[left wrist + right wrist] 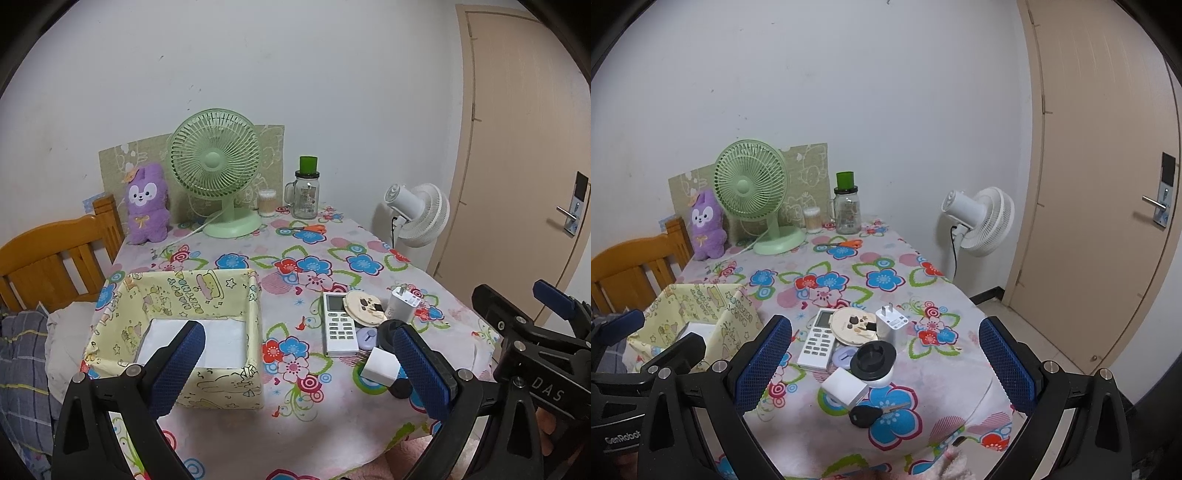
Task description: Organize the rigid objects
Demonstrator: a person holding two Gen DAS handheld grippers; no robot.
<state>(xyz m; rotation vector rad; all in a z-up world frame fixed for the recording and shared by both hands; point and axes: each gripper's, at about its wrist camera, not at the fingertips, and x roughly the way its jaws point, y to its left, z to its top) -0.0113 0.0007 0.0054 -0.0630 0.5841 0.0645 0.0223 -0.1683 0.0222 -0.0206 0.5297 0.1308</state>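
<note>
Right wrist view: both grippers, left (291, 354) and right (884, 362), hang with jaws spread and empty above the tabletop (923, 280); a light, stiff white plastic remote control (817, 341) lies flat nearby, best pinched across its long edges.

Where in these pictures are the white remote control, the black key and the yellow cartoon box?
white remote control (817, 343): right wrist view, on its button pad.
black key (865, 416): right wrist view, on its black head.
yellow cartoon box (192, 291): left wrist view, on its far inner wall.
</note>
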